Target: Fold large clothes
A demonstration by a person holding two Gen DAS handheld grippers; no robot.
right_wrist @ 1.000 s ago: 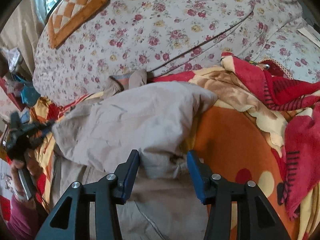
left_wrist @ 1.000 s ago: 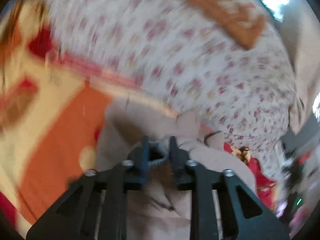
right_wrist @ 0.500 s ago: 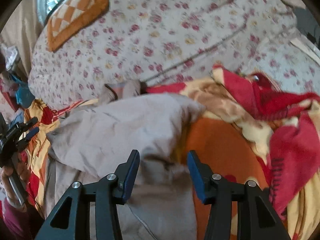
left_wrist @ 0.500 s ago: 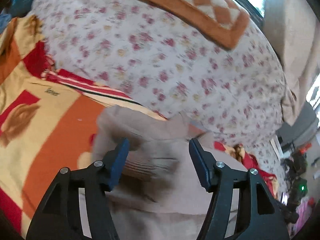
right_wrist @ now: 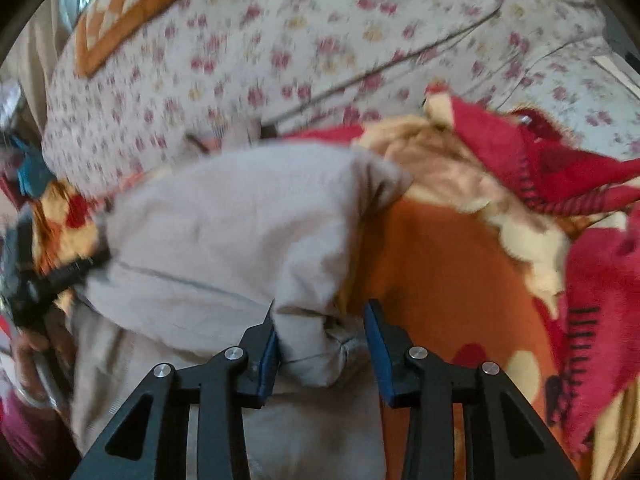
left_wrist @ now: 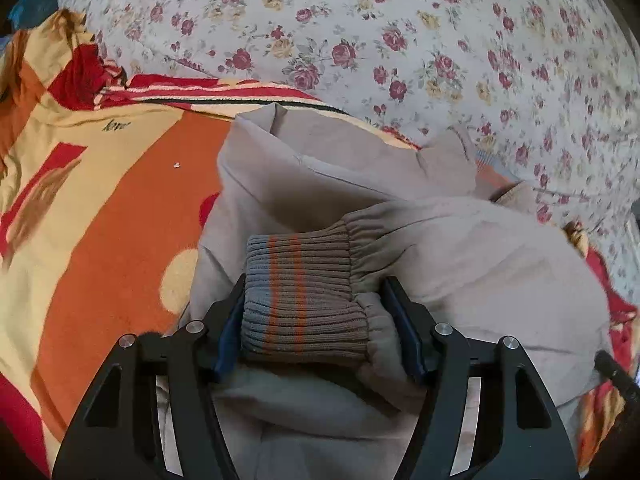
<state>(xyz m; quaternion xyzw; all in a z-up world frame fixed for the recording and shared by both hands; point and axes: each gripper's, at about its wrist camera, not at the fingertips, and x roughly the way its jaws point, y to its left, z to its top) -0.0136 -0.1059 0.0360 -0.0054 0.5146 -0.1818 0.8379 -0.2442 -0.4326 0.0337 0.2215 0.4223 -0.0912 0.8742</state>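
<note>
A large beige garment (left_wrist: 480, 260) lies bunched on an orange, yellow and red blanket (left_wrist: 100, 220). Its ribbed grey-brown cuff (left_wrist: 300, 280) with orange stripes rests between the fingers of my left gripper (left_wrist: 316, 284), whose jaws stand wide and do not squeeze it. In the right wrist view the same garment (right_wrist: 224, 232) spreads to the left. My right gripper (right_wrist: 320, 308) has a fold of it between its closing jaws; the left pad touches the cloth and the right pad stands clear. The left gripper's black fingers (right_wrist: 60, 276) show at that view's left edge.
A floral bedsheet (left_wrist: 400, 40) covers the bed behind the blanket. An orange checkered cushion (right_wrist: 132, 4) lies at the far side. The blanket's red part (right_wrist: 580, 184) is heaped up at the right. A person's hand (right_wrist: 28, 360) holds the left tool's handle.
My left gripper let go of the beige cloth, opened wide and sank onto the ribbed cuff. My right gripper's jaws have narrowed around the fold and it has edged forward.
</note>
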